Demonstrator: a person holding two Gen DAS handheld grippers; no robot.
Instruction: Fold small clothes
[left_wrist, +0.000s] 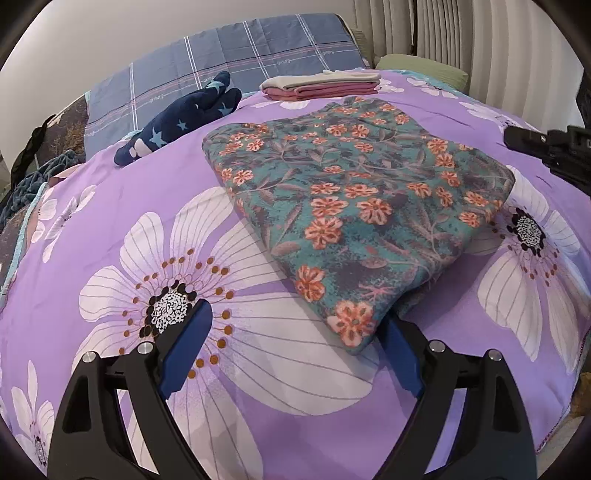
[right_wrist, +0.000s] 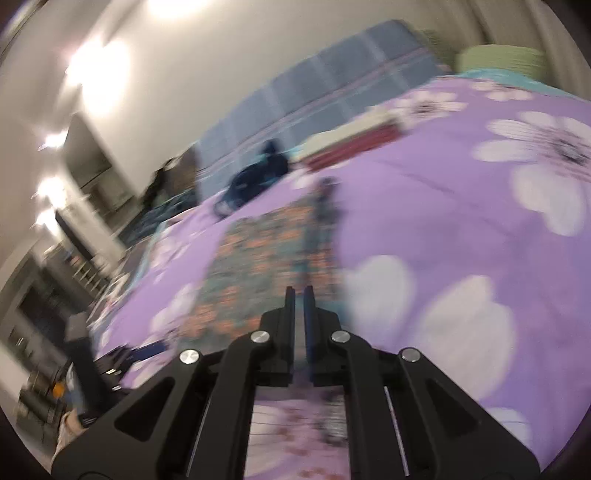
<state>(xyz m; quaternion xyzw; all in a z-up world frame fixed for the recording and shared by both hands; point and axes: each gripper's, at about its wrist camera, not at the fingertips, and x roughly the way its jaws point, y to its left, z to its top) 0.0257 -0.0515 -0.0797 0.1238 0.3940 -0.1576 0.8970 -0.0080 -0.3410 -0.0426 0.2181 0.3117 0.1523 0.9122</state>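
Purple flowered bedspread (left_wrist: 110, 206), bedroom, plaid blanket (left_wrist: 229, 62) behind. We list: floral garment (left_wrist: 354, 206), folded, lying flat mid-bed, long axis running away from us; its near corner sits between our left gripper (left_wrist: 295, 354) fingers, which stand wide and hold nothing. Right gripper (right_wrist: 298, 295), nearly closed, empty as far as blur allows, hovers over the garment's right edge. Folded stack (left_wrist: 321, 86) beyond.

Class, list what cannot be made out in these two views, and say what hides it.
- Left wrist view: the right gripper is cut off by the frame edge.
- Right wrist view: motion blur hides whether the right gripper pinches the floral garment.
- Left wrist view: the folded stack is too far to count.
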